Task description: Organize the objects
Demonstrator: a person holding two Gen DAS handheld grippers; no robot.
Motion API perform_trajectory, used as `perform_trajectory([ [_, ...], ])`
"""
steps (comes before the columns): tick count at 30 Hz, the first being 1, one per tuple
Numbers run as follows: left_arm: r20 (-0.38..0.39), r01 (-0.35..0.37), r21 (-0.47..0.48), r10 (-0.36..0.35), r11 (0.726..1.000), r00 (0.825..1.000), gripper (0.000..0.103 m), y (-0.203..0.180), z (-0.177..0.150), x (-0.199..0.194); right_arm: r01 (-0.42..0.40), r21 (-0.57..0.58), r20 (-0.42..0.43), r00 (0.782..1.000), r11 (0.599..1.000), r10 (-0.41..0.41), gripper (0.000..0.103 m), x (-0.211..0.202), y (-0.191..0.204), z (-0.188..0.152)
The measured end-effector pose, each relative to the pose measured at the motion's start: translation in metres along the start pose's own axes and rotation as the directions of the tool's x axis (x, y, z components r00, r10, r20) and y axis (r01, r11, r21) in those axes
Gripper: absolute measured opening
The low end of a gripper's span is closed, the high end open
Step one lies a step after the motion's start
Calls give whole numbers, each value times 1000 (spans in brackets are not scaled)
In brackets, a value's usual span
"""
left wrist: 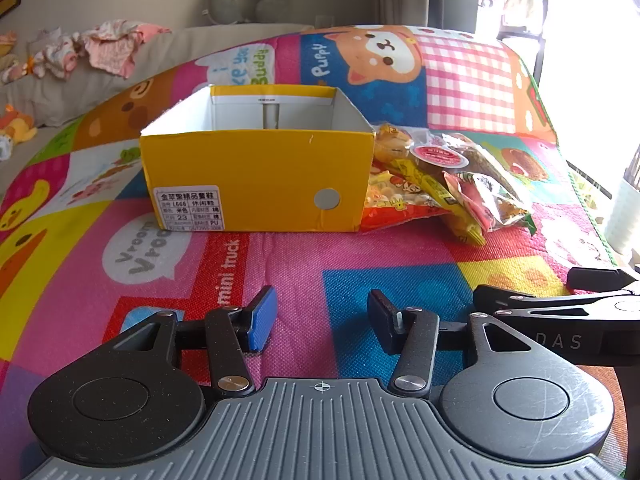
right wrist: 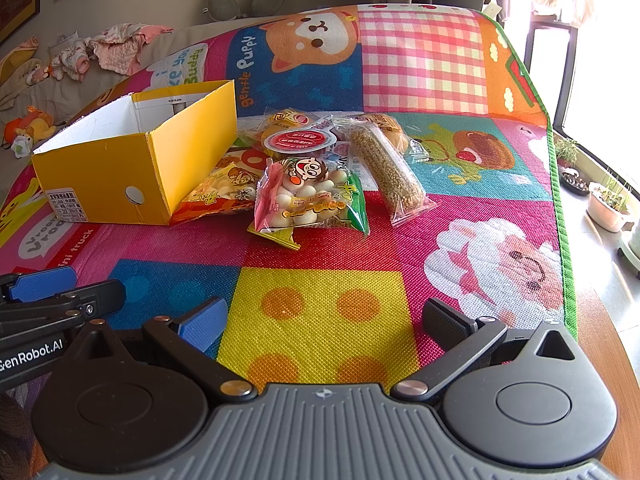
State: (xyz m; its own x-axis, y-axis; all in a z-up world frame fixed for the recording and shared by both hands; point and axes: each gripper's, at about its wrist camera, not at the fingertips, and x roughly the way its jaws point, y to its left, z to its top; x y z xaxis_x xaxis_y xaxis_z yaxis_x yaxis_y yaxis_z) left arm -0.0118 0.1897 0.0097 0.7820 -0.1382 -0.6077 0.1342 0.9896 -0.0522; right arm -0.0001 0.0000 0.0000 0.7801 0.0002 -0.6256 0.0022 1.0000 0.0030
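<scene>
Left wrist view. The left gripper (left wrist: pixel 322 318) sits at lower centre, jaws apart with nothing between them, blue ribbed pads facing inward. The yellow box (left wrist: pixel 256 178) stands at centre frame on the play mat (left wrist: pixel 280 264): stiff card, white inside, open-topped, with a printed label and a round finger hole on its near wall. What shows of its interior looks empty, though the floor is hidden. The snack packets (left wrist: pixel 452 184) lie heaped at centre right, touching the box's right end. Part of the right gripper's frame enters at the lower right edge.

Right wrist view. The right gripper (right wrist: pixel 324 322) occupies the lower frame, jaws spread wide and empty above a yellow mat panel. The box is at left centre. Beside it lies a bag of white round sweets (right wrist: pixel 310 200), glossy film, resting on a yellow packet. Farther right lies a clear-wrapped seed bar (right wrist: pixel 384 168), long and cylindrical. A round red-lidded cup (right wrist: pixel 298 140) sits behind, at centre.

Risks, as judged:
- Slick, crinkled film may slide out of the pads.
- Overlapping packets may drag a neighbour along.
- The light card box may shift if nudged.
- Squeezing could crush the bar or sweets.
</scene>
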Motion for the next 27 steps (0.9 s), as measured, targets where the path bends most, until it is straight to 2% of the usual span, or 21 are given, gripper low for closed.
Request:
perform_trajectory([
  [27, -1, -27, 33, 27, 999, 1000, 56, -5, 0, 1, 0, 1, 0, 1000, 1000, 0, 103, 0, 0, 0],
])
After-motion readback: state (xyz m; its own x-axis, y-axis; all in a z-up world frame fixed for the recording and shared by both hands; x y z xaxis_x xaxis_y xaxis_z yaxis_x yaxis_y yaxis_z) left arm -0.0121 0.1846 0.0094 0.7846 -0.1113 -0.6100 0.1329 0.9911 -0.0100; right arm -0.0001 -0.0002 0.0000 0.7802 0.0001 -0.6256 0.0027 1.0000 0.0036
